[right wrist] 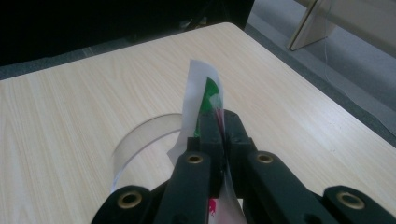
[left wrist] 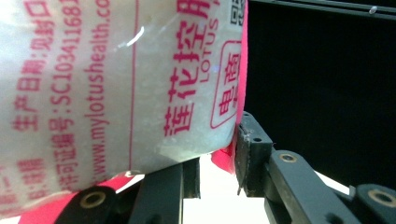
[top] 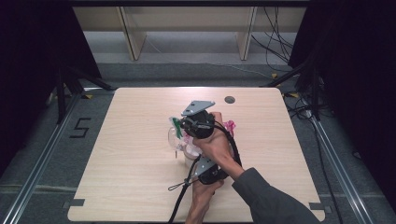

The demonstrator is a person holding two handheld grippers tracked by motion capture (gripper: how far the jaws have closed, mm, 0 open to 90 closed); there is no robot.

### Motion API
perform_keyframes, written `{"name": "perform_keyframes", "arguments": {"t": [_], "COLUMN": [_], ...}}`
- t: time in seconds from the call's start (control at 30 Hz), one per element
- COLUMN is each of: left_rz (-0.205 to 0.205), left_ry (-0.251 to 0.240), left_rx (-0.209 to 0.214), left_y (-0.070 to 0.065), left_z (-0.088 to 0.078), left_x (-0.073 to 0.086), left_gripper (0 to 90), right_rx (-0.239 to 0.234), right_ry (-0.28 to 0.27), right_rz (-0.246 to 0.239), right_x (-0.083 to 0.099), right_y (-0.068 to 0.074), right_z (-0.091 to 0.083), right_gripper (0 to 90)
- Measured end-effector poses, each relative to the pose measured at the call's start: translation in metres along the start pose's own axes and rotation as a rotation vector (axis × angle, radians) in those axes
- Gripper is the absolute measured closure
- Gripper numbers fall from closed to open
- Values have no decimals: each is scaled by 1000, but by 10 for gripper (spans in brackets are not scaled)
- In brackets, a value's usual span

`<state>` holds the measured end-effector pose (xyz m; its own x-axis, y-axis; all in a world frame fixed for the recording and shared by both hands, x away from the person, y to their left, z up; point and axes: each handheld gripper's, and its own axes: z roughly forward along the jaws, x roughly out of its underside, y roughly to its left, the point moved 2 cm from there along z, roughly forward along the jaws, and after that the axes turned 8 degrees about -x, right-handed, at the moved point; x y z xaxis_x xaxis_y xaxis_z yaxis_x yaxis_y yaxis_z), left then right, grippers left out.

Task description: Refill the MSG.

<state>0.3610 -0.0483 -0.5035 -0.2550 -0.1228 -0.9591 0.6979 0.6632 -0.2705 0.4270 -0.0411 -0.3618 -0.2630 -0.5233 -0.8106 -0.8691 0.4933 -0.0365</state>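
Note:
A white bag with pink edges and red printed lettering [left wrist: 116, 84] fills the space between the jaws of my left gripper [left wrist: 217, 156], and both pads press on its lower part. In the high view that left gripper [top: 194, 158] sits near the person, below the bag [top: 190, 150]. My right gripper [right wrist: 219, 126] is shut on a thin white flap with green and pink print [right wrist: 205, 91], the bag's top edge. It sits farther up the table in the high view [top: 181, 130]. A clear plastic cup [right wrist: 140, 137] stands just beneath that flap [top: 173, 137].
The pale wooden table [top: 140, 154] has a round cable hole [top: 229, 99] near its far edge. Wooden shelf legs [top: 133, 42] stand beyond it. Cables [top: 280, 46] trail over the floor at the right, and a "5" [top: 80, 127] is marked at the left.

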Motion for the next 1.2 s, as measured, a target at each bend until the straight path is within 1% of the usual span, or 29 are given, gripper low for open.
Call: {"name": "perform_keyframes", "arguments": {"t": [0.1,0.17,0.2,0.23,0.27,0.33,0.37,0.43,0.47,0.5,0.53,0.6,0.63,0.67,0.7,0.73,0.77,0.8,0.83,0.87,0.9,0.97,1.0,1.03,1.07,1.1,1.13,1.17,1.2], "left_rz": [14,18,15,15,10,20,22,8,7,20,23,15,17,8,5,8,7,6,8,14,12,6,7,19,11,15,11,9,22], "left_ry": [6,-1,-5,1,-8,37,34,15,6,36,29,26,33,7,4,2,1,3,6,19,6,2,3,37,10,10,10,12,41], "left_rx": [-1,-8,-6,-1,-5,-13,-11,-3,-5,-17,-14,-15,-14,-3,-5,-5,-6,-5,-7,-5,-13,-5,-4,-15,-10,-7,-7,-14,-20], "left_y": [-1,-1,0,0,0,2,2,1,1,2,2,0,1,1,1,1,2,1,1,2,0,0,0,1,1,2,1,1,1], "left_z": [-2,-2,-2,-2,-1,-2,-1,-1,0,-2,-2,-2,-2,0,0,1,1,0,0,-1,-1,-1,0,-2,1,1,1,0,-2], "left_x": [-2,-3,-2,-2,-1,0,1,1,1,1,1,1,1,1,2,2,2,2,2,1,1,0,1,1,3,3,3,2,2], "left_gripper": [732,732,732,732,732,732,732,733,733,733,733,733,733,733,733,733,733,733,733,733,733,732,733,732,733,733,733,733,733], "right_rx": [0,-8,-10,-10,-4,7,0,11,5,3,-7,3,-5,-2,3,5,8,11,0,2,-3,-4,5,0,5,13,4,1,-4], "right_ry": [1,-20,-16,-15,-14,-9,5,1,-7,-13,-7,-19,-11,-10,-14,-6,-2,-7,-3,-12,-16,-16,-19,-5,-1,0,-4,-12,-14], "right_rz": [5,7,4,-16,-6,-22,-22,-4,3,3,-12,-15,3,0,-9,0,-11,-6,0,4,8,-16,-1,-4,-25,-23,-19,9,8], "right_x": [0,-2,-2,-3,-2,0,1,2,2,2,1,1,1,1,2,2,2,2,2,2,1,1,1,2,3,3,3,3,2], "right_y": [-1,0,0,-1,1,0,-1,-2,-1,-1,-2,-2,-1,-1,-1,0,1,0,0,-1,-1,-1,0,1,0,0,-1,0,-1], "right_z": [-2,-3,-4,-4,-3,0,0,0,0,-1,-1,-1,-2,-2,0,0,1,1,-1,-1,-2,-2,-2,-1,0,1,1,-1,-2], "right_gripper": [897,897,897,897,897,897,897,897,897,897,897,897,897,897,897,897,897,897,897,896,897,897,897,897,896,897,896,897,897]}}
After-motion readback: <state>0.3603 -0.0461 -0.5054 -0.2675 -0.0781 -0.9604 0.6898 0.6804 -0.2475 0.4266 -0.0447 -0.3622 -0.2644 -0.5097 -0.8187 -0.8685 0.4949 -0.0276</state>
